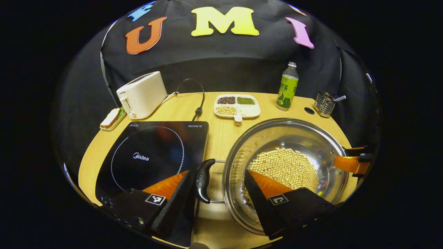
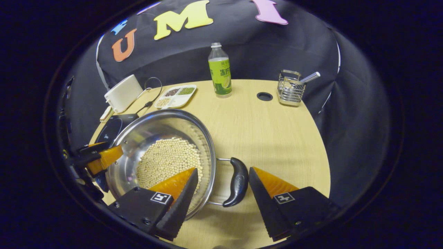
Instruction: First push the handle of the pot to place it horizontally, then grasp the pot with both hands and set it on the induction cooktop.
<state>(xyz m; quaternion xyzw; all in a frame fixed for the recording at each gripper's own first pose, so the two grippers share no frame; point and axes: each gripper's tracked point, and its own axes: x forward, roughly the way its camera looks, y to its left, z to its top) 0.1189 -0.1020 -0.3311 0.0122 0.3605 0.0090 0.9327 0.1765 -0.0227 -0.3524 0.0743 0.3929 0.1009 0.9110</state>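
On table: steel pot of soybeans, beside cooktop; left gripper and right gripper both spread, each straddling a handle.

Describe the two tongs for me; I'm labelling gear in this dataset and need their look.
The left tongs and right tongs look alike: two wedge-shaped fingers each, orange on their upper faces, with black ribbed inner pads, mounted on black blocks. Each block carries a small white square tag with a black pattern, and screw heads show on the blocks.
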